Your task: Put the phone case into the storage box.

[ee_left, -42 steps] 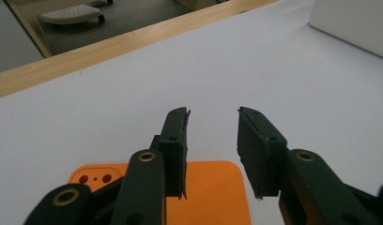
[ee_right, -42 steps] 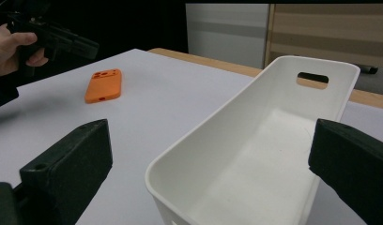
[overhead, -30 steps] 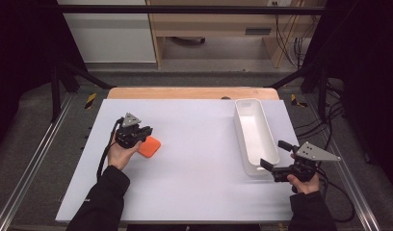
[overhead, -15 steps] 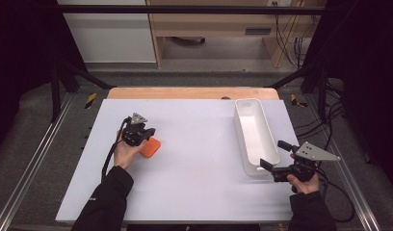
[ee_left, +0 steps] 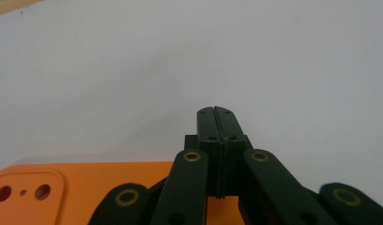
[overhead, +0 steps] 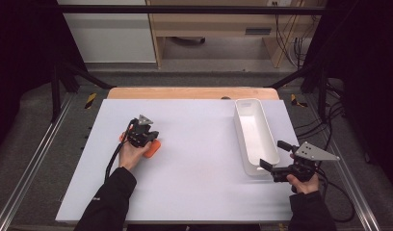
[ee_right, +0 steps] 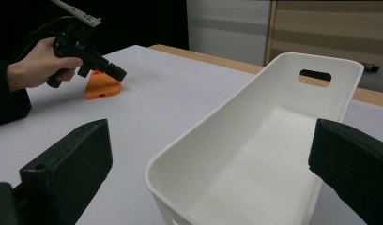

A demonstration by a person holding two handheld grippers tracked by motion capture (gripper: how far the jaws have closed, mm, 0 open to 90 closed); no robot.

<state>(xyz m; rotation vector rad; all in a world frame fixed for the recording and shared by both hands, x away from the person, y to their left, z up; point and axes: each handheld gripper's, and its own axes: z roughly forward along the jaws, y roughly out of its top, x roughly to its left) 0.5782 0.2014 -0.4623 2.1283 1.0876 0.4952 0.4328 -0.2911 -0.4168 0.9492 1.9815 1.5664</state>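
High view: shows a pale bench with the left gripper toward its left side, held in a hand that comes up from the near edge. Places an orange block directly under and beside that gripper, lying on the bench well apart from a long white bin on the right side. Puts the right gripper at the bin's near end, gripped by the other hand.

Left gripper view: looks along the left gripper with jaws clenched flat against each other, nothing caught between. Shows the tips reaching past the orange block, which lies low at the left beneath the linkage, with bare bench beyond. Cannot tell whether the gripper's underside touches the block.

Right gripper view: shows the right gripper with jaws released and spread wide, one at each lower corner, the near end of the white bin standing between them without either pad pressing its wall. Shows the bin's inside bare, with a slot handle cut in the far end. Farther off at upper left, catches the left gripper tilted down over the orange block on the bench.
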